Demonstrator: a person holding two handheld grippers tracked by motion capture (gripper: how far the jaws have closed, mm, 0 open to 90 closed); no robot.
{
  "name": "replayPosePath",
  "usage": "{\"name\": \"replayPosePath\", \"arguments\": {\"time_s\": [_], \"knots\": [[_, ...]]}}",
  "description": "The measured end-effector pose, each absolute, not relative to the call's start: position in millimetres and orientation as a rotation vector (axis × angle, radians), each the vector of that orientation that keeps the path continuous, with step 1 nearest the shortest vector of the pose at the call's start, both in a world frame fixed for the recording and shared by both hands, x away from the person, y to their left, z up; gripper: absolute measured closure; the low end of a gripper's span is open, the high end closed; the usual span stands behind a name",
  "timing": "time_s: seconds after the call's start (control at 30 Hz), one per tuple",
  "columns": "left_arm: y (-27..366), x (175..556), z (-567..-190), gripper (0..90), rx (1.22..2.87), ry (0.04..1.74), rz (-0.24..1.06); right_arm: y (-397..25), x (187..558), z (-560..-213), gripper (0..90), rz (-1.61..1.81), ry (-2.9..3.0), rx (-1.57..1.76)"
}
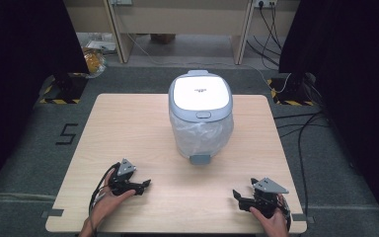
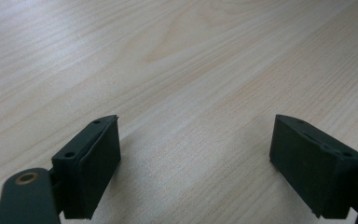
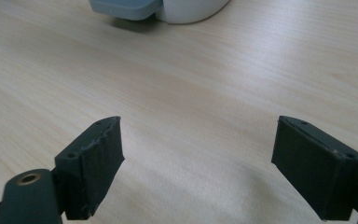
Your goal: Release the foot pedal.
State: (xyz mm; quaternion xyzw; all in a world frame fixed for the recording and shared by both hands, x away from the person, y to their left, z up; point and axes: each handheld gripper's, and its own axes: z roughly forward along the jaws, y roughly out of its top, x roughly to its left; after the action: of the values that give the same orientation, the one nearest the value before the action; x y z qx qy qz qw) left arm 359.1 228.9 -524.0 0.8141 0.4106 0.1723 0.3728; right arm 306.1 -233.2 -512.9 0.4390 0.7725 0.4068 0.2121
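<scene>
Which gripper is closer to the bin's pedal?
Right, though only slightly. The right gripper sits in front of the pedal and off to its right, jaws open. The left gripper sits in front and farther off to its left, also open. Neither touches the bin.

A black "5" is marked on the floor [image 1: 68,134] left of the table.

The bin [image 3: 168,9] is cut off by the right gripper view's top edge.
</scene>
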Motion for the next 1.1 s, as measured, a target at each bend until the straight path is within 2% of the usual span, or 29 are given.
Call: {"name": "replayPosePath", "arguments": {"time_s": [0.3,0.6,1.1], "knots": [[228.9,359.1,-524.0,15.2,2.085,1.053,0.442,-234.9,298.9,-516.6,15.1,0.918,2.199,1.274],[228.9,359.1,-524.0,15.2,2.085,1.053,0.442,-239.3,290.5,-520.6,11.6,0.969,2.185,1.289],[228.9,359.1,-524.0,15.1,2.085,1.054,0.443,-239.2,282.9,-525.1,11.4,1.012,2.143,1.277]]}}
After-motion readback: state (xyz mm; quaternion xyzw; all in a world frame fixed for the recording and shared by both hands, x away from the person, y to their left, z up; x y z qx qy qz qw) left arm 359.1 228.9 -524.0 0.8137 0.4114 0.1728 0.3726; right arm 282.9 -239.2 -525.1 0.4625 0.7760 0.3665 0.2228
